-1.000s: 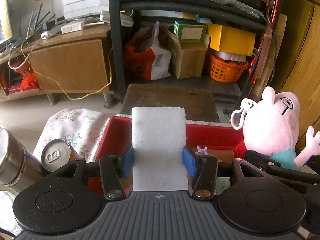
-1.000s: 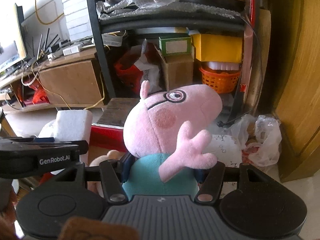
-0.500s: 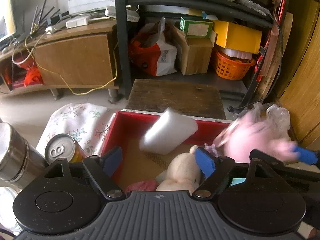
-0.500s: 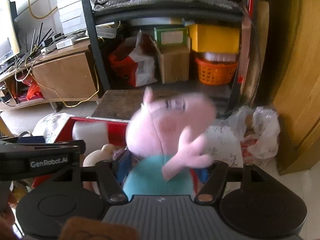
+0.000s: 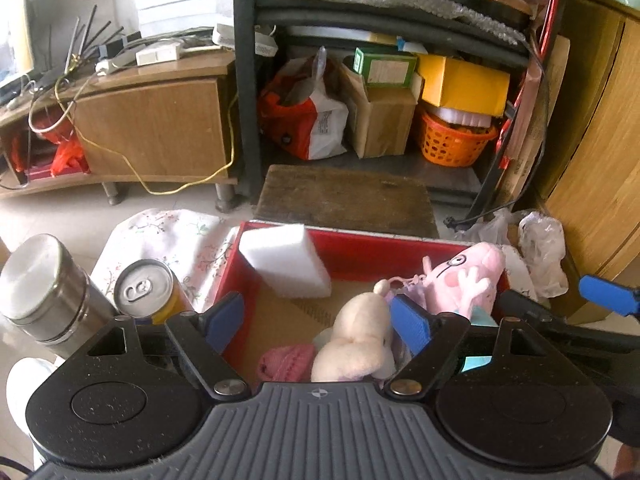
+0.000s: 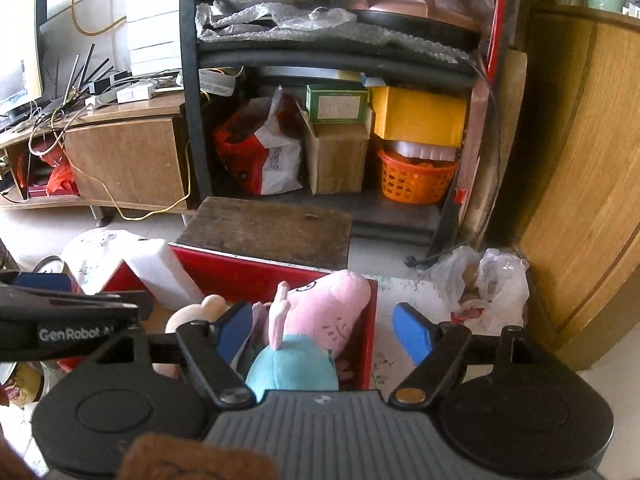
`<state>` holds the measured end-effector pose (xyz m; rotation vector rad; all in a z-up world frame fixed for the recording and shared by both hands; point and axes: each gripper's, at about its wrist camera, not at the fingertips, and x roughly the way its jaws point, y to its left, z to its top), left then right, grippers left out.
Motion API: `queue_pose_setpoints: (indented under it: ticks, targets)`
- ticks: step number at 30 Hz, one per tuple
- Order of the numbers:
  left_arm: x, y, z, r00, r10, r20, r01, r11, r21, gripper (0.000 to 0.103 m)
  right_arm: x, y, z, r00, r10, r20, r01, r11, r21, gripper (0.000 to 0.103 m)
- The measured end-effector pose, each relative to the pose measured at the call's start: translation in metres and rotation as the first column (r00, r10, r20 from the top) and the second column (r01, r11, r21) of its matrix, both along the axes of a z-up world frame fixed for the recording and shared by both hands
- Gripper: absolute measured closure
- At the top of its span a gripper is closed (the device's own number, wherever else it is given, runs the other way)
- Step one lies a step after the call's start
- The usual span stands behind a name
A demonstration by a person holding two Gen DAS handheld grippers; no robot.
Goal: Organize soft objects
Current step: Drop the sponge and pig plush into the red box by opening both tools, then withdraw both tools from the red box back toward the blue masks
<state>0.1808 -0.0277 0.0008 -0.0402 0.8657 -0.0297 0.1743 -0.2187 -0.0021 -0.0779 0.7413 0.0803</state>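
Cluttered storage corner: black metal shelving w/ boxes and an orange basket at the rear, a wooden stool in front of it, then a floral-cloth table nearest the cameras.

Red box sits at the table's far edge, apparently as the collection bin for soft items, so both tools work above it. Contents, largest first:
- white foam block, tilted, leaning in the far-left corner;
- pink pig plush (teal body), lying against the right wall;
- cream plush, mid-box;
- small pink knit item, near edge.

Steel flask and drink can stand outside the box, left; being rigid, they probably don't belong in it.

Left gripper: jaws just opened, wide apart, nothing held. Right gripper: jaws opening, pads clear of the pig below them, no grip.
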Motion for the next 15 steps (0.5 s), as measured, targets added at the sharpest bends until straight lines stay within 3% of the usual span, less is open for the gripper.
queue_pose_setpoints:
  ticks: [15]
  targets:
    - [-0.012, 0.009, 0.014, 0.999, -0.009, 0.036, 0.011, 0.999, -0.053, 0.023, -0.012, -0.003, 0.005, 1.000, -0.005, 0.016, 0.005, 1.000, -0.012, 0.053]
